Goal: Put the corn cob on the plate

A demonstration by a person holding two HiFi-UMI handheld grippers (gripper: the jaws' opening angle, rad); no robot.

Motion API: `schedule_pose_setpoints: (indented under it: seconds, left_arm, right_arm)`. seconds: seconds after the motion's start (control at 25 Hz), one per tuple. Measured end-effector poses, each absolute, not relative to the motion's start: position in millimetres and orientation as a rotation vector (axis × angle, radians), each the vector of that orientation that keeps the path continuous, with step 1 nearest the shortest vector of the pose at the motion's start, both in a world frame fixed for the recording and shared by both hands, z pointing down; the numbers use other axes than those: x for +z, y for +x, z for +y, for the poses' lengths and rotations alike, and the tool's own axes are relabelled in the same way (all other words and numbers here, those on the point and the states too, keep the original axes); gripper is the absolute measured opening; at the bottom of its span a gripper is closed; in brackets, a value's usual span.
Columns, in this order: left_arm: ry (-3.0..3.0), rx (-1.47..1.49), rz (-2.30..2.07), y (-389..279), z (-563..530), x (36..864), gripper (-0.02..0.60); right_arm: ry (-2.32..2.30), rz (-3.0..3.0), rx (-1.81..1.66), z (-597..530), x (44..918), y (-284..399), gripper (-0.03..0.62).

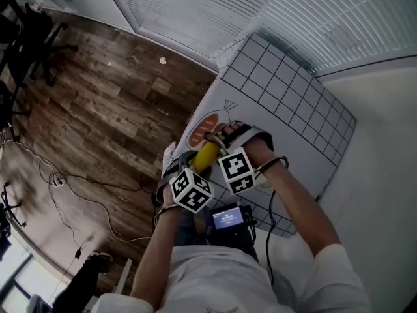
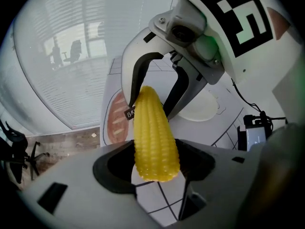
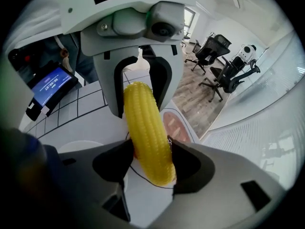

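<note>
A yellow corn cob (image 1: 206, 155) hangs above the white grid mat (image 1: 287, 90), caught between both grippers. In the left gripper view its thick end (image 2: 155, 147) sits between the jaws of my left gripper (image 2: 157, 171), which press on it. My right gripper (image 2: 150, 101) clamps the cob's pointed end from the far side. In the right gripper view the cob (image 3: 145, 132) runs between my right gripper's (image 3: 152, 162) pads, which touch both its sides, and the left gripper (image 3: 143, 92) holds the other end. A white plate (image 2: 202, 109) lies on the mat under and beyond the cob, seen as a pale disc (image 3: 78, 148) at the left.
A drawn bread picture (image 1: 205, 126) marks the mat near its floor-side edge. A small device with a lit screen (image 1: 228, 218) sits at the person's waist, with cables to the grippers. Wooden floor (image 1: 98, 109) with cords lies left of the table; office chairs (image 3: 214, 51) stand farther off.
</note>
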State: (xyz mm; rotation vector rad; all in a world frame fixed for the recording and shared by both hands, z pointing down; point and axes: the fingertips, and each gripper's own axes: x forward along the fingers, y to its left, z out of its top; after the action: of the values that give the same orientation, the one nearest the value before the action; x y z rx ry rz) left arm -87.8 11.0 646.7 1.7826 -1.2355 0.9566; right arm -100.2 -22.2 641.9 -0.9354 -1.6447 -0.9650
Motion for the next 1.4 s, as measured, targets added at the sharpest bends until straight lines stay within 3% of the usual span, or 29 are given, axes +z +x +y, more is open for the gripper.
schedule_pose_setpoints:
  seconds: [0.84, 1.4]
  left_arm:
    - [1.95, 1.108, -1.221, -99, 23, 568, 0.255]
    - [2.184, 1.322, -0.947, -51, -1, 560, 0.253]
  right_arm:
    - [-0.663, -1.76, -0.941, -12, 565, -102, 0.253]
    - [-0.342, -1.837, -0.717, -35, 558, -40, 0.252]
